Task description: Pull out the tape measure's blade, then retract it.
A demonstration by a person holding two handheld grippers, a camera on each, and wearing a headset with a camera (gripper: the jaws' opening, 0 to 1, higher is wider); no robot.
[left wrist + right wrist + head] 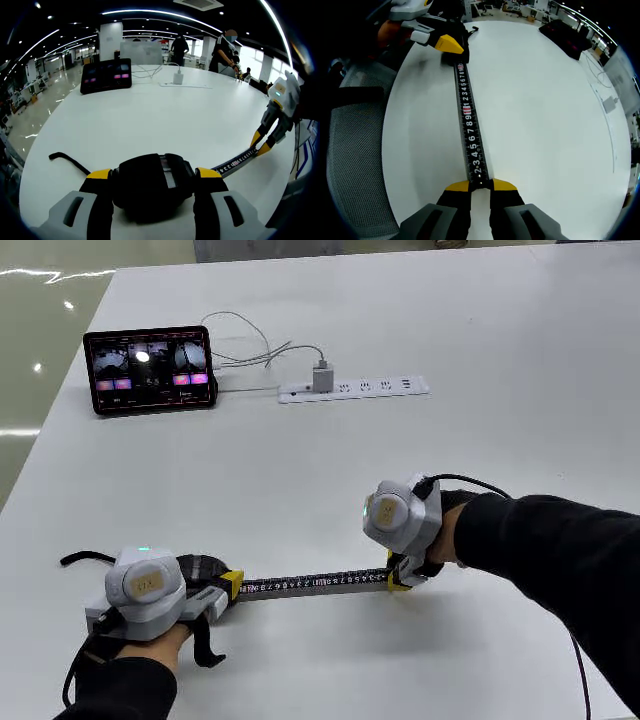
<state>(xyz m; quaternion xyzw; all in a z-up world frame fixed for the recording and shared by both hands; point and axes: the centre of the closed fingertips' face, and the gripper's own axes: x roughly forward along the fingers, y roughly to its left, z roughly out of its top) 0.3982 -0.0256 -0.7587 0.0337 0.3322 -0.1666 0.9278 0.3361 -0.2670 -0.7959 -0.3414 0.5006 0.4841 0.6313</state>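
Blade (pixel 310 584), strung low from case (pixel 150 192) in left gripper (pixel 153 173) to right gripper's (pixel 480 186) pinch, bars my near lane. Beyond, I have open table (pixel 300 480); tablet (pixel 150 370), strip (pixel 352 389), cables (pixel 250 345) sit well back. Chair (pixel 355 150) beside the table edge.

The tape measure case (pixel 150 192) is black, and its blade (pixel 468 120) is black too, with white numerals and one red mark — the loose strap (pixel 67 159) matches. The left gripper (pixel 154 173) and right gripper (pixel 480 186) are pale grey with yellow jaw tips. White table (pixel 400 300), white power strip (pixel 365 388); the black-framed tablet (pixel 150 370) glows with pink and purple patches — black sleeve (pixel 560 550)
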